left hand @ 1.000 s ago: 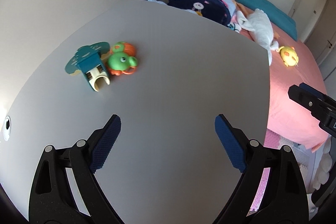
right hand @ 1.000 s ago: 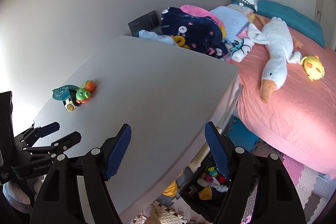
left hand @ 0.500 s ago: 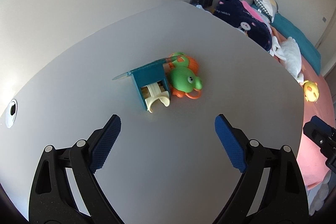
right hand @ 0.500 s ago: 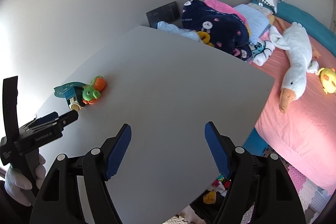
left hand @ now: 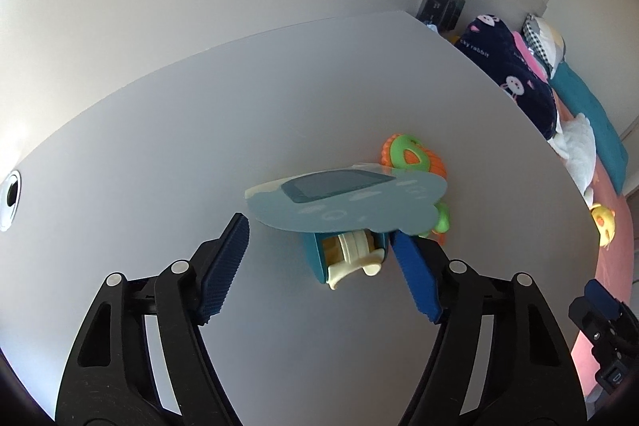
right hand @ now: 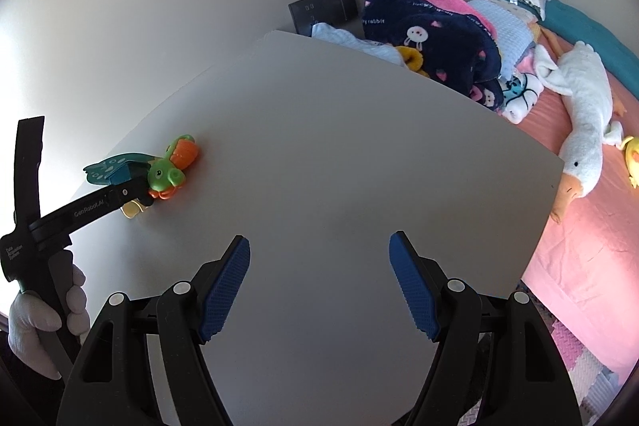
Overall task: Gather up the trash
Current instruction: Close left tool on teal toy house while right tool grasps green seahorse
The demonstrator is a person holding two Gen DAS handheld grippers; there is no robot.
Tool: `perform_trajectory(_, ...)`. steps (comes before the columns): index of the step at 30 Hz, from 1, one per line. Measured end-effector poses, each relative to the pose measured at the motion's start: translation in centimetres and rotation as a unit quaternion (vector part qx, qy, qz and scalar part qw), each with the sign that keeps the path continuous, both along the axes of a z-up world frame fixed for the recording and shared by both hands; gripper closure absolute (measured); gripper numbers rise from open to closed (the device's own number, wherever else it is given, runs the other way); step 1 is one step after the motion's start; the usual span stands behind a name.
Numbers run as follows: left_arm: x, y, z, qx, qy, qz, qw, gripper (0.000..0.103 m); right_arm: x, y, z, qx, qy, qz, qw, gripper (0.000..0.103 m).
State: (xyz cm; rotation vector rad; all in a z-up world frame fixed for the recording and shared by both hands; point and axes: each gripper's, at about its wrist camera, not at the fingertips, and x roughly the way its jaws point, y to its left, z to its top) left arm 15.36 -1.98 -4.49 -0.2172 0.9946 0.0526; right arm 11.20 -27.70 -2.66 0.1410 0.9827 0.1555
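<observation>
Left wrist view: the left gripper (left hand: 319, 250) is closing around the teal toy (left hand: 343, 222) — between its jaws, right pad just beside it, not yet gripped, nothing collected.

Right wrist view: the right gripper (right hand: 319, 266) hangs unclenched and empty over the table (right hand: 359, 166) — toy far off to its left.
</observation>
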Motion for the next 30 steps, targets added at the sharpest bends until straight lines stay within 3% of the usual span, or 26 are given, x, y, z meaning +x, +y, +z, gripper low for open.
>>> perform_trajectory(8, 0.9, 1.2, -0.5, -0.009, -0.007, 0.012, 0.9999, 0.035, 0.9, 1.6, -0.5, -0.002, 0.006, 0.020, 1.000, 0.030)
perform_trajectory(11, 1.3, 1.8, -0.7, -0.031, -0.014, 0.004, 0.9994, 0.062, 1.3, 2.7, -0.6, -0.006, 0.006, 0.033, 0.999, 0.030)
perform_trajectory(22, -0.2, 6.4, 0.4, -0.015, -0.041, 0.038, 0.9983, 0.062, 3.2, 7.5, -0.3, -0.009, 0.002, 0.081, 0.997, 0.030)
perform_trajectory(30, -1.7, 10.0, 0.5, -0.009, -0.042, 0.075, 0.9963, 0.062, 5.3, 12.0, -0.8, 0.018, 0.010, 0.120, 0.993, 0.030)
